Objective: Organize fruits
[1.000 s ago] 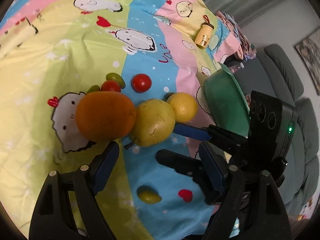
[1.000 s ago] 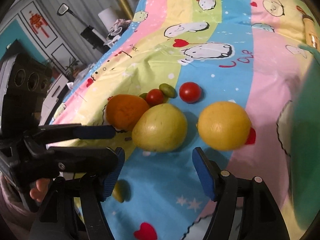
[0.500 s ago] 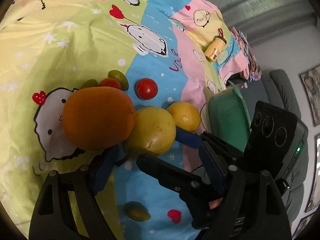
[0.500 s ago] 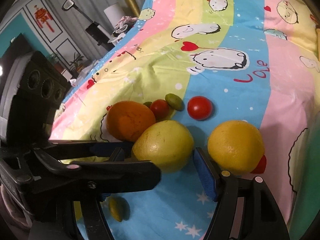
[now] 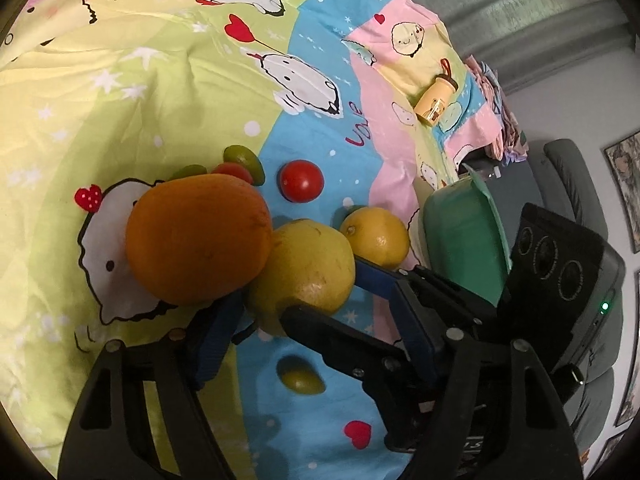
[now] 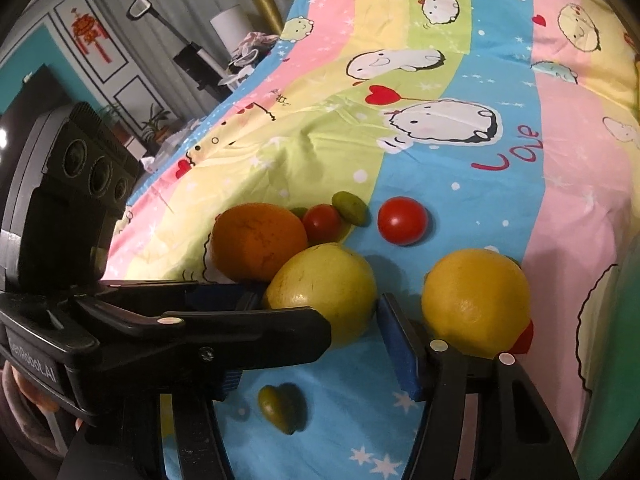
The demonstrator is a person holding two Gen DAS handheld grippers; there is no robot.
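An orange (image 5: 196, 240), a yellow-green pear-like fruit (image 5: 304, 276) and a yellow lemon (image 5: 376, 236) lie in a row on the cartoon bedsheet (image 5: 140, 80). Both grippers reach in around the yellow-green fruit (image 6: 324, 288). My left gripper (image 5: 316, 340) has its jaws closing, its left pad under the orange's edge and its right pad well clear of the fruit. My right gripper (image 6: 316, 360) is closing too. Its right pad lies by the fruit's right side, while its left pad is hidden behind the left gripper's finger (image 6: 240, 328). I see no pad pressing on anything.
A red tomato (image 5: 301, 186), a second tomato (image 6: 322, 222) and small green fruits (image 5: 240, 158) lie behind the row. Another green fruit (image 5: 300, 374) lies near the front. A green basin (image 5: 464, 240) stands at the right, and a small yellow bottle (image 5: 434, 100) lies farther back.
Both grippers have pushed forward to the yellow-green fruit and now cross in front of it. Their jaws stand narrower than before. The fruits have not moved.
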